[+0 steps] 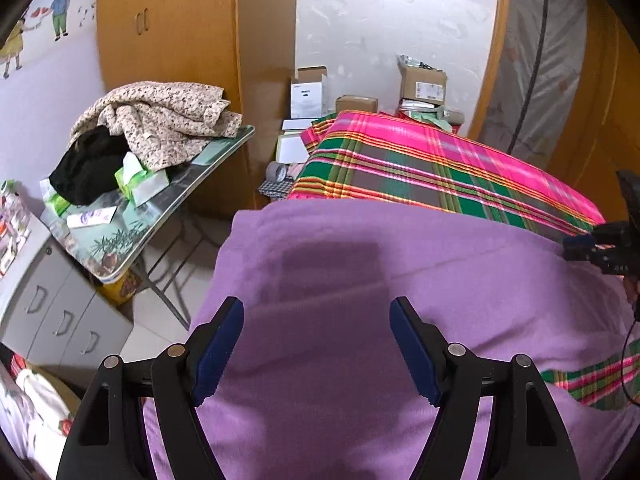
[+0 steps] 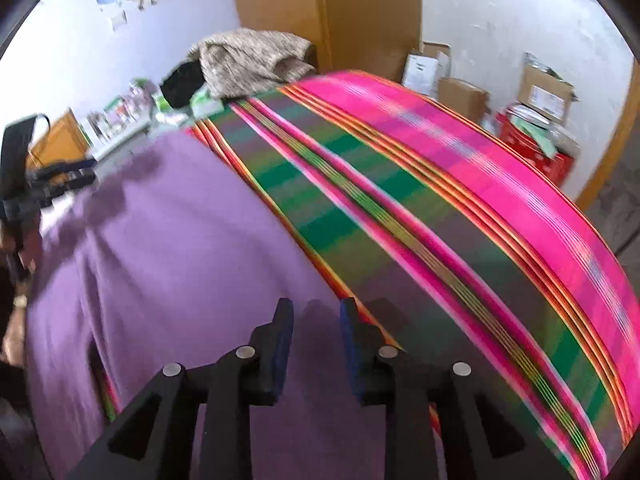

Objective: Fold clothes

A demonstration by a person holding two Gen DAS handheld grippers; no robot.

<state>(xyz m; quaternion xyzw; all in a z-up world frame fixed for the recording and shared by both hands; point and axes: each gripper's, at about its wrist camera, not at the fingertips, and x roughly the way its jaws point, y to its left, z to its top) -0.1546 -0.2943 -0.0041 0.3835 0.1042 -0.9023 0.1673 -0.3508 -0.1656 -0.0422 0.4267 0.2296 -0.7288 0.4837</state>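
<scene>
A purple garment [image 1: 360, 280] lies spread flat on a bed covered with a pink and green plaid cloth [image 1: 420, 160]. My left gripper [image 1: 317, 306] hovers over the garment's left part, open wide with nothing between its blue pads. In the right wrist view, my right gripper [image 2: 316, 306] stands open with a narrow gap, over the purple garment's [image 2: 180, 240] right edge where it meets the plaid cloth [image 2: 440, 200]. No fabric shows between its pads. Each gripper also appears at the edge of the other's view.
Left of the bed stands a glass-topped side table [image 1: 208, 168] with a flowered cloth [image 1: 168, 120], a black garment [image 1: 88, 168] and tissue packs. Grey drawers [image 1: 60, 312] sit below it. Cardboard boxes [image 1: 424, 86] and a wooden wardrobe [image 1: 168, 40] stand behind.
</scene>
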